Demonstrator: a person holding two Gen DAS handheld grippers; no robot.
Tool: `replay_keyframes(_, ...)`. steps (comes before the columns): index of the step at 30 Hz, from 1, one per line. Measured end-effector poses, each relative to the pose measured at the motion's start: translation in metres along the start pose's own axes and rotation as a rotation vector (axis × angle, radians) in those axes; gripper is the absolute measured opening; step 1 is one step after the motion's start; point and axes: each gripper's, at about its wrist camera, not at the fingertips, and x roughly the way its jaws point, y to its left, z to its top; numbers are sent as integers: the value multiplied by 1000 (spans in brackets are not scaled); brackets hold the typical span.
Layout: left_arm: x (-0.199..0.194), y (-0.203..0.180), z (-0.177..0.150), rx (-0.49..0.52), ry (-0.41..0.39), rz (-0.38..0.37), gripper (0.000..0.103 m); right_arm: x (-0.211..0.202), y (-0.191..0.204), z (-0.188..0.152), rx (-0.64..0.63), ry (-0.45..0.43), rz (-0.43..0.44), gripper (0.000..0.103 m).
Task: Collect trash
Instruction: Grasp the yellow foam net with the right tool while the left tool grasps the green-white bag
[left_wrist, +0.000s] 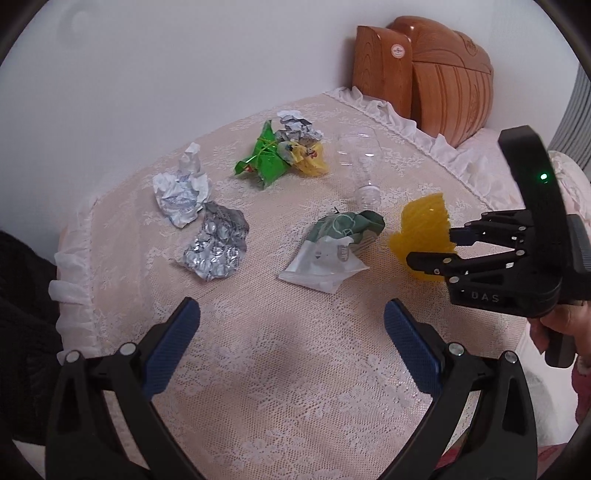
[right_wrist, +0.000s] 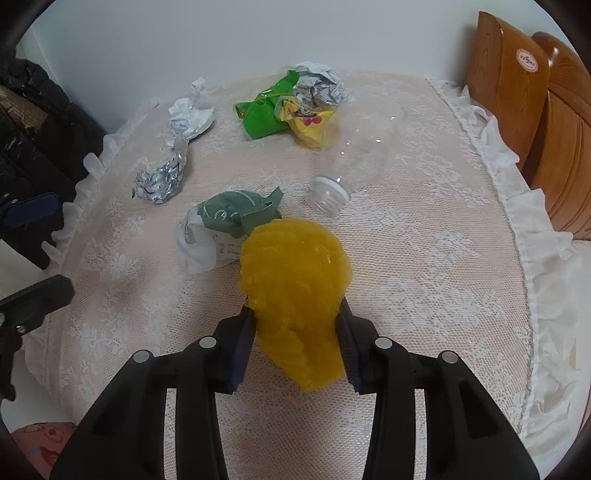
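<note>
From the left wrist, the left gripper (left_wrist: 291, 328) hangs wide open and empty over the lace-covered table (left_wrist: 295, 387). From the right wrist, the right gripper (right_wrist: 295, 339) pinches the yellow mesh wad (right_wrist: 295, 291), seemingly resting on the cloth beside a green-white wrapper (right_wrist: 221, 229).

On table (right_wrist: 424, 280): bottle (right_wrist: 354, 155) behind foam net (right_wrist: 295, 288); wrapper (right_wrist: 221, 229) left of net; foil (right_wrist: 159, 181) further left.

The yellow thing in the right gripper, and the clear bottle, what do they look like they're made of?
Yellow piece: probably foam netting or soft plastic mesh; matte, ribbed, slightly translucent, squeezed by the right gripper. Clear bottle: thin transparent plastic, glossy, threaded neck with a white ring; the lace cloth shows through.
</note>
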Motion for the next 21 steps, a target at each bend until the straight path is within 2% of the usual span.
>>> replay_keyframes(4,27,-9,13,64,34,-60,95,-25,-14,-12,68,-36,5,41)
replay_keyframes(11,91,-30,39,148,87,-57,95,-63,-34,-37,201,-81,13,41)
replay_keyframes(15,114,-37,46,189,126,-70,92,-73,-42,-53,242,-83,-16,43)
replay_keyframes(17,118,-42,45,219,133,-75,87,-73,-46,-59,261,-79,-34,43)
replay_keyframes(21,120,-46,44,230,135,-95,70,-72,-53,-70,306,-74,-38,43)
